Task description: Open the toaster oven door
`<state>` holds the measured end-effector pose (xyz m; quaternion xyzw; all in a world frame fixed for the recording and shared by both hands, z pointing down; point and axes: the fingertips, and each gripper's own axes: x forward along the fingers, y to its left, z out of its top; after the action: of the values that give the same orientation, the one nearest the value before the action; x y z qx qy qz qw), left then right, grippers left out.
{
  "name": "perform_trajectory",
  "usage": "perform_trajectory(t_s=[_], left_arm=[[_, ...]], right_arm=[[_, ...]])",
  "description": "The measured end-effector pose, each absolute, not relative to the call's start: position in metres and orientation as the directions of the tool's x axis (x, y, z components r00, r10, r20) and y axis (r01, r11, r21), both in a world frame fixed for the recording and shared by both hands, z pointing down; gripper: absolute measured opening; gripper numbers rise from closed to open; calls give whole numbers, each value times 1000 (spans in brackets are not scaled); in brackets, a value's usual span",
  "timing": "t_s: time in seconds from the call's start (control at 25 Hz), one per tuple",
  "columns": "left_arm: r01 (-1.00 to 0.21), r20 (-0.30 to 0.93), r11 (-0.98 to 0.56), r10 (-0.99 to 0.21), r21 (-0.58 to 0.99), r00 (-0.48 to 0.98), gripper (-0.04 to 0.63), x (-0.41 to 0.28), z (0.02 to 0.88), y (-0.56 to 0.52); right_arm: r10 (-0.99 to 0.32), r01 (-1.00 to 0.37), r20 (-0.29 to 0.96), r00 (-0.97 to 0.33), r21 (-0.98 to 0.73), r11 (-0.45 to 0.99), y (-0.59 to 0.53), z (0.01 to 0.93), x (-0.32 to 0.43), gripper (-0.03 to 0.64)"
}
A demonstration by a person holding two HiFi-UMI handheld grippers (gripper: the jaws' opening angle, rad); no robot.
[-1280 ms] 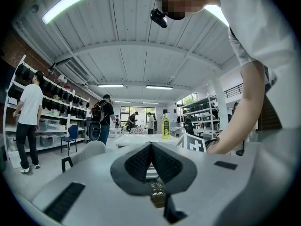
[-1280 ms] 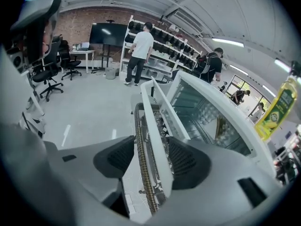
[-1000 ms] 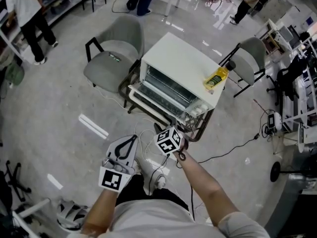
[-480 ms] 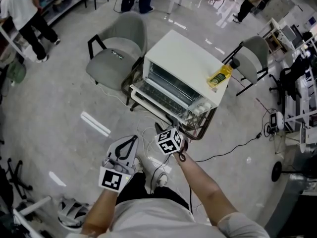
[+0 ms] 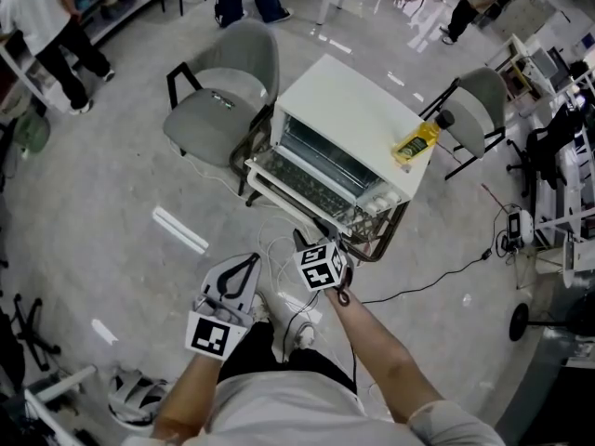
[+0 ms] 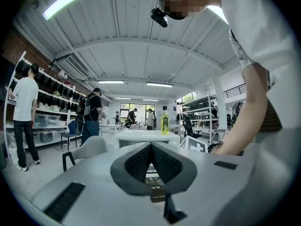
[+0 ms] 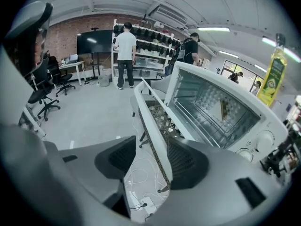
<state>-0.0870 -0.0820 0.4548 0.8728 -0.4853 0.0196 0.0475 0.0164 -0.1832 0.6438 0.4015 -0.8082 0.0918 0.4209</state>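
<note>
The door point(image 7: 149, 117) is already lowered, its edge loosely straddled between the right gripper's point(image 7: 149, 160) wide, just-narrowing jaws; the left gripper point(image 6: 151, 160) is closed, empty.

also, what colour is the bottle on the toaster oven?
Yellow bottle, green label; shows best in the right gripper view.

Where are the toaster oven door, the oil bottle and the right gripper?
toaster oven door point(image 5: 297, 191), head view, on its lowered panel.
oil bottle point(image 5: 410, 145), head view, on its yellow body.
right gripper point(image 7: 151, 149), right gripper view, midway between its fingertips; jaws have just been closing, door edge between them, not yet clamped.
</note>
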Motion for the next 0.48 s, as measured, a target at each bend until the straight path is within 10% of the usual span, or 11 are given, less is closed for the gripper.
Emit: perform_trajectory(t_s=[0.48], left_arm=[[-849,94,-525,-844,60,528,17,-90,458,-75]], right_arm=[[-572,-756,752,-328,154,636,-179,648,16,212]])
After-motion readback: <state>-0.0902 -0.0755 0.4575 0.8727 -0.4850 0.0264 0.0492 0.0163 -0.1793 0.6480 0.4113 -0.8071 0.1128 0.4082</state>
